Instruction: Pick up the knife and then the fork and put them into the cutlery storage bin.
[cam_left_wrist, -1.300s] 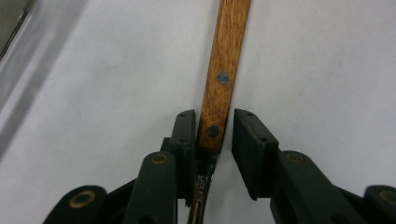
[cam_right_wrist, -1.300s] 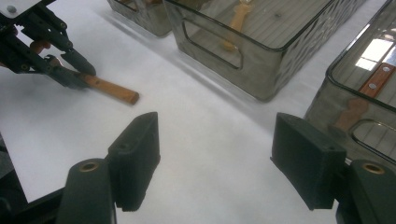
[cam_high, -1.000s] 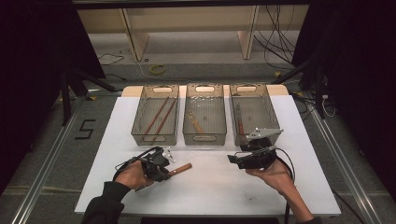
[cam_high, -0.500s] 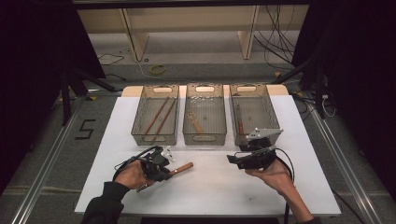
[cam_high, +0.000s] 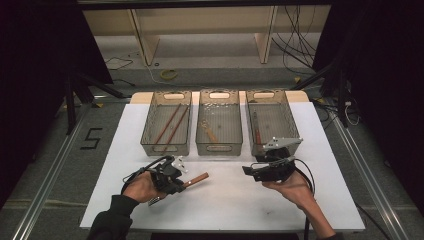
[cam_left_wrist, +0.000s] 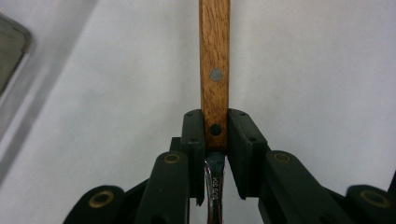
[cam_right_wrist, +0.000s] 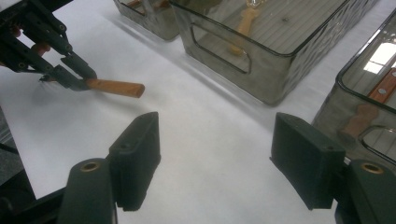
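A utensil with a wooden handle (cam_left_wrist: 214, 56) and a shiny metal shank is clamped between the pads of my left gripper (cam_left_wrist: 215, 116), which is shut on it at the handle's lower rivet. In the high view the left gripper (cam_high: 170, 177) hovers over the white table near its front left, and the wooden handle (cam_high: 196, 179) points right toward the other hand. My right gripper (cam_high: 250, 171) stands open farther right, jaws wide apart with nothing between them. The right gripper view looks past its own jaws (cam_right_wrist: 219, 158) at the held handle (cam_right_wrist: 116, 87) and the left gripper (cam_right_wrist: 70, 74).
Three clear bins stand in a row at the back: the left bin (cam_high: 148, 131) holds reddish sticks, the middle bin (cam_high: 200, 135) a wooden-handled tool, the right bin (cam_high: 292, 125) another one. The white table top (cam_high: 225, 210) ends close to the hands in front.
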